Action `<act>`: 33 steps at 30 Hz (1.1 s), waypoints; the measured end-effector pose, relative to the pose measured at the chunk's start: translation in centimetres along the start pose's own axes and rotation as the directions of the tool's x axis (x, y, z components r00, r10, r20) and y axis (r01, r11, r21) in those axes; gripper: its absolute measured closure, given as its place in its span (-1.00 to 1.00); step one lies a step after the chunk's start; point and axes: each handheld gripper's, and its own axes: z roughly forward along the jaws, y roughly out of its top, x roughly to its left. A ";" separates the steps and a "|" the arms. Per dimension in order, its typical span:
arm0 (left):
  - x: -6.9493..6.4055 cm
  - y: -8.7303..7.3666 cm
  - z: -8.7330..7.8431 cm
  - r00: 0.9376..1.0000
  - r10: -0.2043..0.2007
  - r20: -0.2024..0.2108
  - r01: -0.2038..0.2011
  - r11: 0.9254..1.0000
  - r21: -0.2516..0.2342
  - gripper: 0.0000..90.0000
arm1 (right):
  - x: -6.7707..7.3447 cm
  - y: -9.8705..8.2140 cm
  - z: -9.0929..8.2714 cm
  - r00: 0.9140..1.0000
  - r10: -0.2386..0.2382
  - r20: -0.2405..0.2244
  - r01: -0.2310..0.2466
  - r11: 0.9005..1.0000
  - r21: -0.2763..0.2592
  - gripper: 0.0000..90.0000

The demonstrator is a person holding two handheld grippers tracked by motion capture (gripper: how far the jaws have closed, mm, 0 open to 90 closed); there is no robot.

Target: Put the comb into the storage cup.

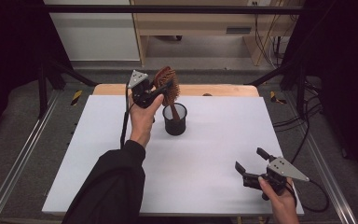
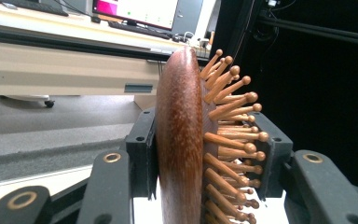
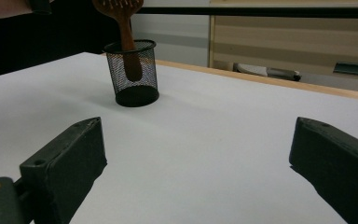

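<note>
Lowering the wooden paddle hairbrush [image 1: 166,84] handle-first into the black mesh pen cup [image 1: 175,120] looks to be the step in hand, and it seems well along: in the right gripper view the brush handle [image 3: 129,51] is already inside the cup's rim, its tip roughly halfway down the mesh wall and apparently not yet on the bottom. The left gripper [image 1: 150,95] has its jaws closed on the brush head, one pad against the smooth wooden back and the other against the ball-tipped wooden pins [image 2: 233,140], which give a springy, uneven seat, so the grip may twist if the handle snags. To do this well, I would keep the brush close to upright and centred in the cup, sink it slowly until the handle rests on the base, and only then let go, since the cup is light and a sideways push on the rim could tip or slide it across the white table top [image 1: 214,154]. The right gripper [image 1: 256,162] hangs near the table's near right corner, well apart from the cup, its jaws wide open and holding nothing; it could steady the cup if needed
</note>
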 end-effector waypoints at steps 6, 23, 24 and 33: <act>0.0 -0.5 0.3 1.000 -0.010 0.004 0.010 1.000 0.004 0.14 | -0.1 0.0 0.0 1.000 0.001 0.001 -0.001 1.000 0.000 -0.91; -0.1 -1.7 0.4 0.999 -0.037 -0.002 0.037 0.999 0.012 0.14 | 0.0 0.0 0.1 1.000 0.002 -0.002 -0.002 1.000 0.007 -0.91; -0.1 -1.7 0.4 0.999 -0.037 -0.002 0.037 0.999 0.011 0.14 | 0.0 -0.1 0.1 1.000 -0.003 -0.002 0.003 1.000 0.006 -0.91; -0.3 -1.8 0.4 1.000 -0.031 -0.002 0.031 0.999 0.012 0.14 | 0.0 -0.1 0.1 1.000 -0.002 -0.002 0.002 1.000 0.006 -0.91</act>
